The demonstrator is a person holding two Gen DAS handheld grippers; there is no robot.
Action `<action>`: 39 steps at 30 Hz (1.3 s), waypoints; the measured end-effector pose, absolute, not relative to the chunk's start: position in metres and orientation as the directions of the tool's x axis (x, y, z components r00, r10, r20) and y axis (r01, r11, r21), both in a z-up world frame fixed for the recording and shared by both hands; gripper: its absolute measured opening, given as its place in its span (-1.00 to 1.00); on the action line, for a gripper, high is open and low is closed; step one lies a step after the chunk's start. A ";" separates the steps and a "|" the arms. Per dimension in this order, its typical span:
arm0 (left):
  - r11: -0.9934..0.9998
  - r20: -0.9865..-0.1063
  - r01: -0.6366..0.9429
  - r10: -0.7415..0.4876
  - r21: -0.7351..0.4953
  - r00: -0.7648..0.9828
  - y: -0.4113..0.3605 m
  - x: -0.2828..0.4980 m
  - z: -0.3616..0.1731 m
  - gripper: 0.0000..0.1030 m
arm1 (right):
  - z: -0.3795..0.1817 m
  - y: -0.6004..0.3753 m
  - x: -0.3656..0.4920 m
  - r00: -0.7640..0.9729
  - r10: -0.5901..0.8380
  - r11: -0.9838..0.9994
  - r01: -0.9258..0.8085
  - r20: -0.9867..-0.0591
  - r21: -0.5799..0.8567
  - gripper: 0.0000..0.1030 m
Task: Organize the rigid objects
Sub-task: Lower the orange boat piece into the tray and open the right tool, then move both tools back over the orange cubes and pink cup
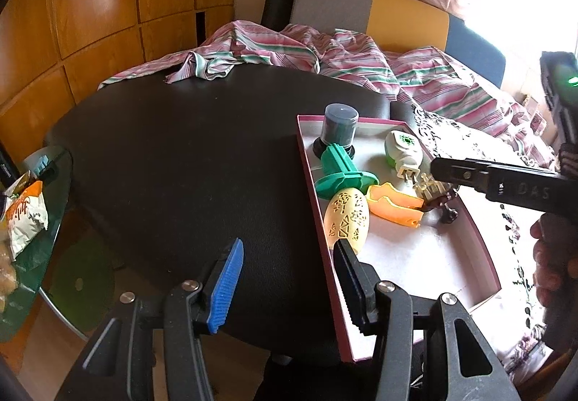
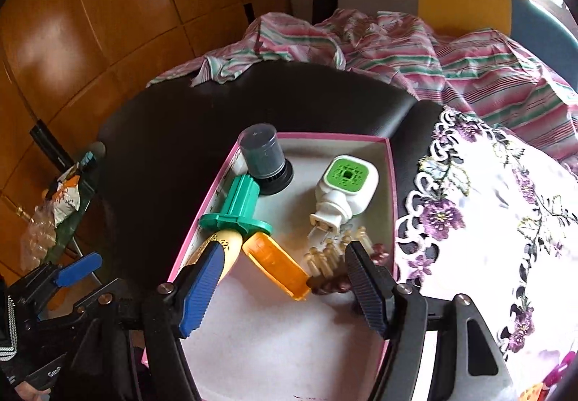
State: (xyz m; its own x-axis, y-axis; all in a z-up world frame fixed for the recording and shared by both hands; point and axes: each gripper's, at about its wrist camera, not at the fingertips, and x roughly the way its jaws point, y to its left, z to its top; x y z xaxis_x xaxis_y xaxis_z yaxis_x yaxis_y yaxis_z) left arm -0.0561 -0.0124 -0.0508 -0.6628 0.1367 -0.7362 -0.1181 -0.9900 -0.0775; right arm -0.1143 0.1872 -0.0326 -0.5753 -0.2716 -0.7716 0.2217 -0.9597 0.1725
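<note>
box of small things on the black desk, both sets of fingers empty

we see a shallow pink-rimmed box (image 2: 392,162) lying on the black desk (image 1: 180,155), its right side next to a floral embroidered cloth (image 2: 487,220); a striped sheet (image 1: 325,54) is bunched along the far edge; a glass side table (image 1: 57,220) with a snack packet (image 1: 25,216) stands off to the left, well apart from the box.

inside the box, crowded toward its far half, are a dark capped container (image 2: 262,159), a green plastic spool (image 2: 238,206) leaning against it, a cream perforated egg (image 1: 346,220), an orange plastic clip (image 2: 276,265), a white plug-in freshener with a green face (image 2: 343,188), a beige brush (image 2: 334,249) and a dark brown piece (image 2: 332,287) touching the clip's end; the near half of the box floor is bare.

our left gripper (image 1: 289,278) hovers over the box's left rim, fingers partly apart, nothing between them; our right gripper (image 2: 281,283) hangs over the box with the clip and brown piece showing in the gap, fingers apart and not pressing on either.
</note>
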 end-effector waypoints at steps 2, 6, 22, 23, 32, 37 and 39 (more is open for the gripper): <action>-0.990 -0.735 -0.123 0.137 -0.073 -0.664 -0.011 -0.055 -0.050 0.03 | -0.029 0.193 -0.111 -0.585 -0.267 -0.962 0.210 -0.765 0.175 0.37; -0.988 -0.733 -0.137 0.142 -0.067 -0.665 -0.007 -0.053 -0.049 0.03 | -0.023 0.210 -0.103 -0.603 -0.251 -0.967 0.182 -0.757 0.176 0.37; -0.974 -0.723 -0.221 0.180 -0.039 -0.667 0.025 -0.048 -0.041 0.03 | -0.014 0.343 -0.054 -0.650 -0.084 -0.980 -0.084 -0.755 0.181 0.37; -0.972 -0.721 -0.232 0.186 -0.037 -0.668 0.029 -0.049 -0.040 0.03 | -0.013 0.356 -0.049 -0.653 -0.063 -0.976 -0.116 -0.755 0.182 0.37; -0.926 -0.705 -0.376 0.285 -0.028 -0.649 0.081 -0.047 -0.027 0.03 | -0.012 0.483 0.020 -0.683 0.146 -0.820 -0.489 -0.716 0.299 0.37; -0.870 -0.715 -0.492 0.365 -0.033 -0.597 0.128 -0.042 -0.026 0.10 | -0.026 0.540 0.066 -0.714 0.186 -0.625 -0.616 -0.675 0.479 0.37; -0.843 -0.724 -0.537 0.390 -0.031 -0.570 0.148 -0.040 -0.028 0.14 | -0.036 0.557 0.084 -0.739 0.170 -0.519 -0.629 -0.652 0.578 0.37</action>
